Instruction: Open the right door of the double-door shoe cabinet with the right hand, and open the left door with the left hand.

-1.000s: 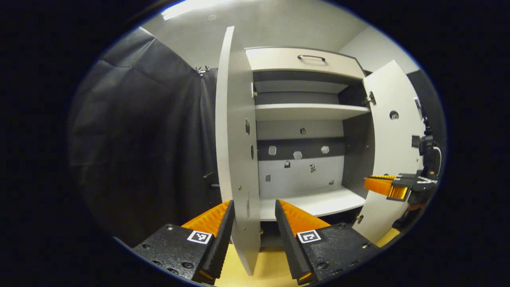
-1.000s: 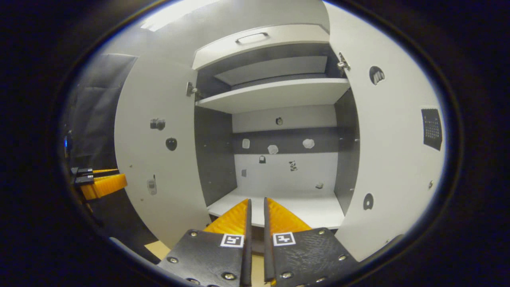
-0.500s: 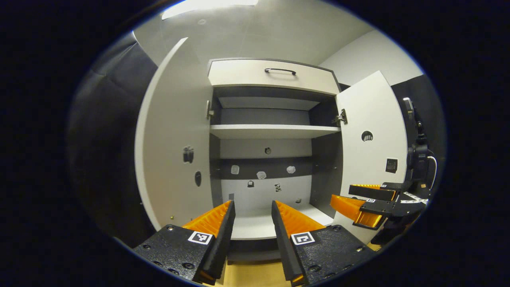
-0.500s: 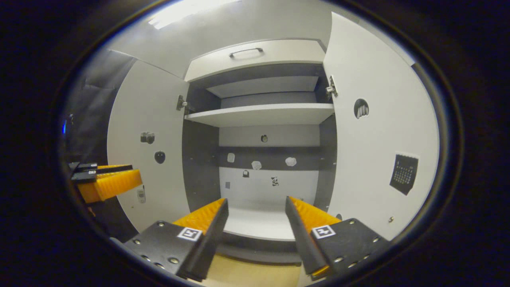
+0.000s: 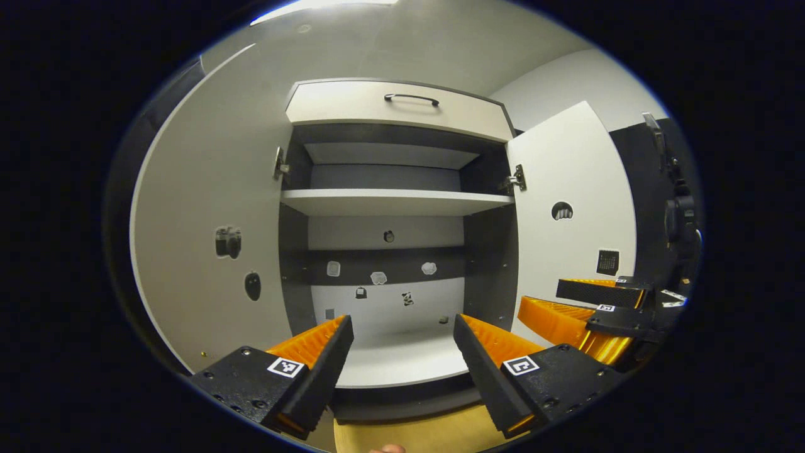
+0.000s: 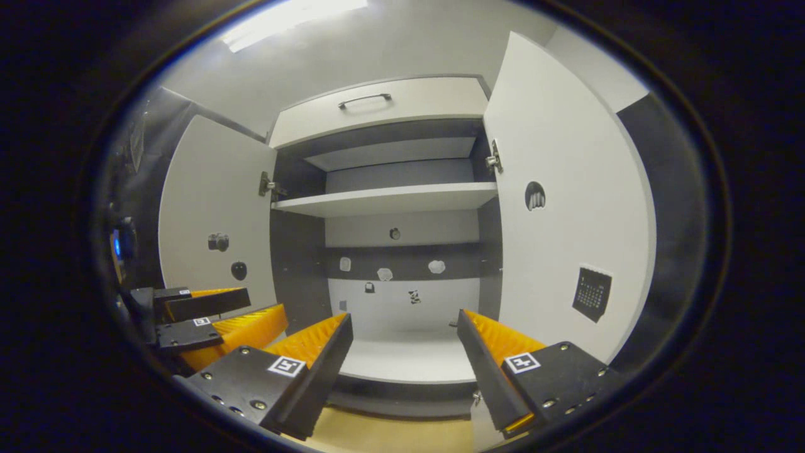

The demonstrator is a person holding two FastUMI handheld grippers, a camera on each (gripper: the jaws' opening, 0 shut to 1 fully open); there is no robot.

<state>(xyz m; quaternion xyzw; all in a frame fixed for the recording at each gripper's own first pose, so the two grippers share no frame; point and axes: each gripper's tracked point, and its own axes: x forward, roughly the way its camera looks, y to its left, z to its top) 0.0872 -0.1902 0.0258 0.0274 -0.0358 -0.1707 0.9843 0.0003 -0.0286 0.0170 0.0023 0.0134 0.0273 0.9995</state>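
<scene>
The shoe cabinet stands with left door and right door swung wide, its shelves bare. The left gripper and right gripper both gape, holding nothing.

Shoe cabinet straight ahead, left door swung out at its left edge, right door at its right edge; drawer on top, shelf inside, stickers on back panel

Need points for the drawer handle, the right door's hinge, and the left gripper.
drawer handle [image 5: 411,98], left gripper view, middle of the bar.
right door's hinge [image 6: 494,160], right gripper view, metal plate at the door's inner edge.
left gripper [image 5: 402,330], left gripper view, midway between its open fingertips.
</scene>
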